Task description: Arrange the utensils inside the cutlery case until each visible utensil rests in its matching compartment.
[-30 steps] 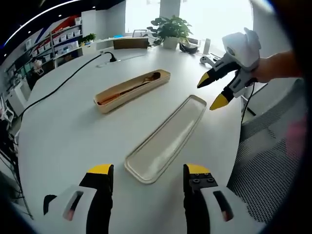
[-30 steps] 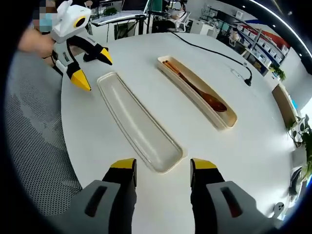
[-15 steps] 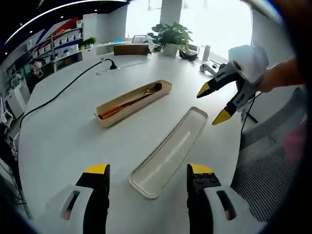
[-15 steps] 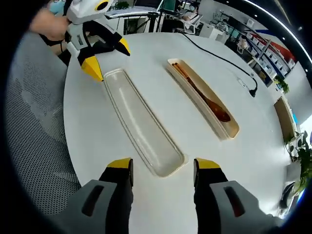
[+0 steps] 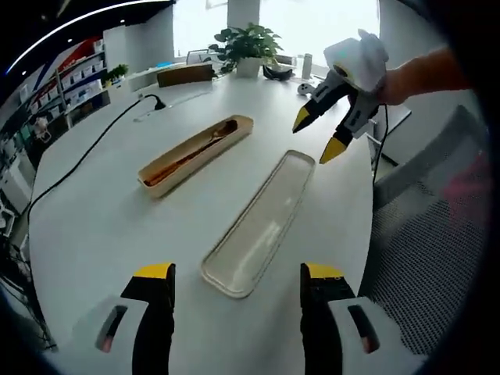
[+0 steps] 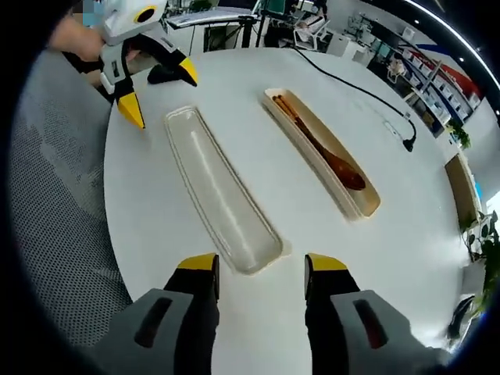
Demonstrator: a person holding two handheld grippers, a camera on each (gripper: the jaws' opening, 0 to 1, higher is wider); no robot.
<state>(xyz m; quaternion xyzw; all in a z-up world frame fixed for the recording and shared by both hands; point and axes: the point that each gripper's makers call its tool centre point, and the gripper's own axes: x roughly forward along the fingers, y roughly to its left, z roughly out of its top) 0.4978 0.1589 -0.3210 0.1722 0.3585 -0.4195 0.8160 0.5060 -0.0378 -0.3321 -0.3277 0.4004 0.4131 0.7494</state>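
Note:
A beige cutlery case [image 5: 195, 163] lies on the round white table [image 5: 94, 234], holding a wooden spoon [image 5: 191, 150] and thinner brown utensils beside it. Parallel to it lies the flat beige lid [image 5: 262, 223], with nothing on it. My left gripper [image 5: 238, 273] stands open just short of the lid's near end. My right gripper [image 5: 316, 135] hovers open above the lid's far end. In the right gripper view, the right gripper [image 6: 262, 266] is open at one end of the lid [image 6: 219, 187], the case [image 6: 365, 201] with the spoon [image 6: 316, 144] lies to the right, and the left gripper [image 6: 159, 92] is open at top left.
A black cable [image 5: 86, 144] runs across the table to a socket [image 5: 160, 101]. A potted plant [image 5: 246, 43] and small items stand at the far edge. A grey mesh chair [image 5: 422, 234] sits beside the table [image 6: 391, 266]. Shelves line the room's wall.
Both cameras have shifted a little. The right gripper has moved slightly closer over the lid's far end. Both grippers stay open; case, spoon and lid lie where they were.

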